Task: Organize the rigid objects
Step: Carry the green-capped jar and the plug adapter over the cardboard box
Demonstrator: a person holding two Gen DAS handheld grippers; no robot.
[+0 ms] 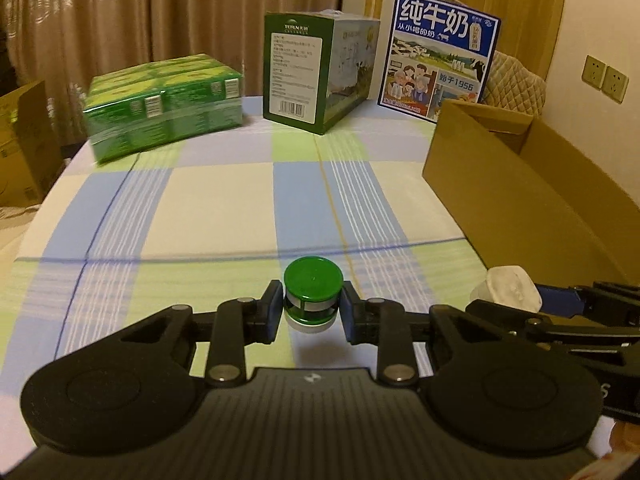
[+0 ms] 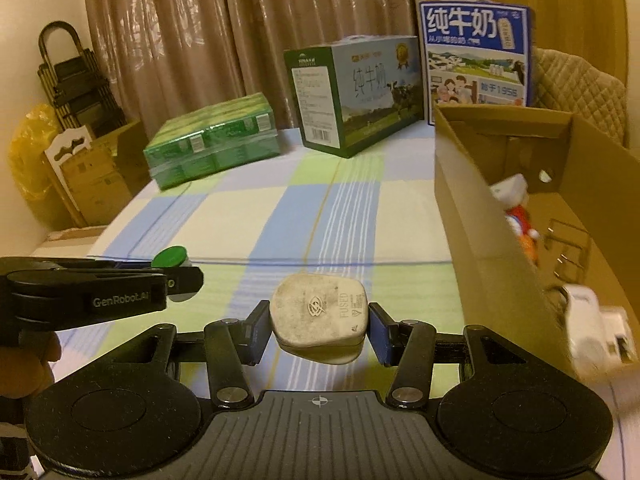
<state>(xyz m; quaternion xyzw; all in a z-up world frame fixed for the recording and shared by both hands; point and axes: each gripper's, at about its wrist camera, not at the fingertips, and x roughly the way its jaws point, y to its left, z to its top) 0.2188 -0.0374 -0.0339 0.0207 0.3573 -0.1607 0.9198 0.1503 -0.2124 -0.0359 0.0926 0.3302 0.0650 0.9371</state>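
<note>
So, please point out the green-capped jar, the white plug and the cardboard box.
green-capped jar (image 1: 313,280): left wrist view, on its cap.
white plug (image 2: 316,308): right wrist view, on its top face.
cardboard box (image 2: 480,216): right wrist view, on its near wall.

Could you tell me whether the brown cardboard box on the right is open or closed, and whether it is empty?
Open and not empty: the brown cardboard box has no lid over it, and the right wrist view shows a small toy figure and a white object inside.

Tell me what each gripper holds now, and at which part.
The left gripper holds a small green-capped jar, its fingers on opposite sides of the body under the cap. The right gripper holds a white fused plug by its two side faces.
</note>
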